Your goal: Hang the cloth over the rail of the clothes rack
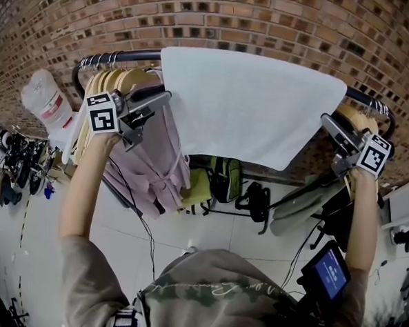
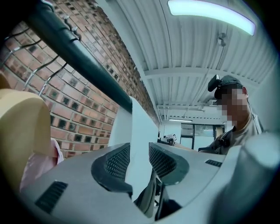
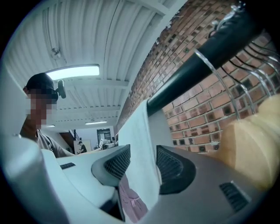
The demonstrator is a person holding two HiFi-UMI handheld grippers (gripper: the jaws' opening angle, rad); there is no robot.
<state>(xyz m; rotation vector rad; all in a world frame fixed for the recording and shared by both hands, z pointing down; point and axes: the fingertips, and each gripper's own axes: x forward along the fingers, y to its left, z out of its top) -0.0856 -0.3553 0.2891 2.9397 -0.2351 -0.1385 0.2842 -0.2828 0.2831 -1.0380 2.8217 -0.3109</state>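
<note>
Nearest the head camera is the person's shoulder (image 1: 198,291), both arms raised to the rack.

The rail (image 1: 122,58) runs across in front of a brick wall. The cloth (image 1: 250,111) already lies over it, and its front fall hangs toward the person. The back fall is hidden, so how evenly it balances cannot be told. At the rail's left end hang wooden hangers (image 1: 120,80) and a pink garment (image 1: 152,162), just beside the cloth's left edge.

The left gripper (image 1: 160,98) sits at the cloth's upper left edge and the right gripper (image 1: 331,128) at its upper right corner. In the left gripper view the jaws stand apart, with the cloth (image 2: 138,127) showing in the gap and neither pad pressing on it. In the right gripper view the jaws are likewise apart. The cloth (image 3: 142,135) passes between them, loose, below the rail (image 3: 205,57).

The step in hand looks like letting go and backing off. To do it well, the person should:

- Keep both pairs of jaws wide.
- Draw each gripper straight outward along the rail, away from the cloth's edge, so no pad drags the fabric.
- Move both grippers together, since a pull on one side could slide the cloth along or off the rail.
- Keep the left gripper clear of the hangers.
</note>
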